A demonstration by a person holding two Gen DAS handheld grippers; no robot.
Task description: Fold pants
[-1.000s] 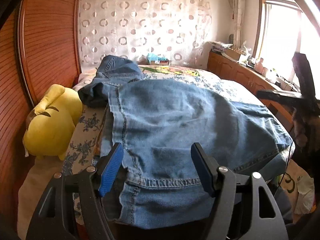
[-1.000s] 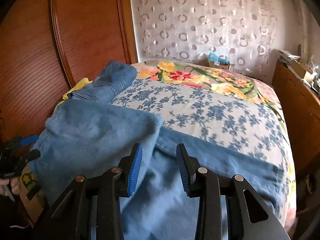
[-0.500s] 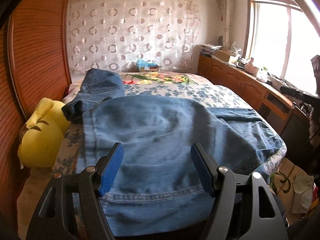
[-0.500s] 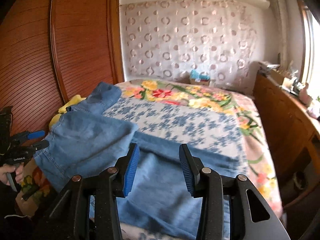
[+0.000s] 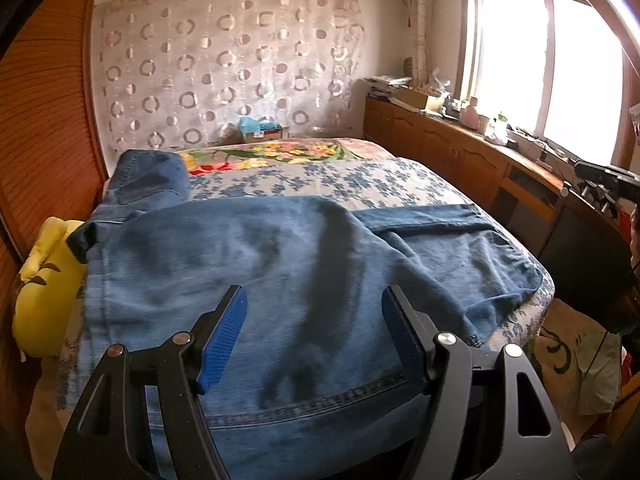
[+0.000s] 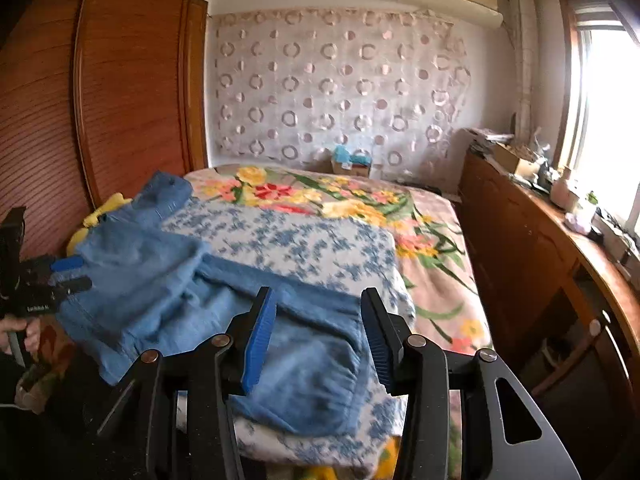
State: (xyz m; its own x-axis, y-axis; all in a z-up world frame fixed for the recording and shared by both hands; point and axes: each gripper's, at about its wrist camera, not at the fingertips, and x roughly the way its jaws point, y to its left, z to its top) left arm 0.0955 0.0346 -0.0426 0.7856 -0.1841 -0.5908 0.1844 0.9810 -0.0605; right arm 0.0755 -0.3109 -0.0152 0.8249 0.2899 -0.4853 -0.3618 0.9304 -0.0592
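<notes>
The blue pants (image 5: 280, 280) lay on the bed (image 6: 432, 248), partly folded, just ahead of both tools. The left gripper (image 5: 314, 320) and right gripper (image 6: 318, 324) were wide and held nothing. Next, I think, each must pinch an edge for another fold.

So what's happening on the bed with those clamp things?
A person is folding a pair of jeans on the bed, holding a two-finger gripper in each hand. The left gripper and the right gripper are both open above the denim and grip nothing. One leg lies folded across the other.
</notes>
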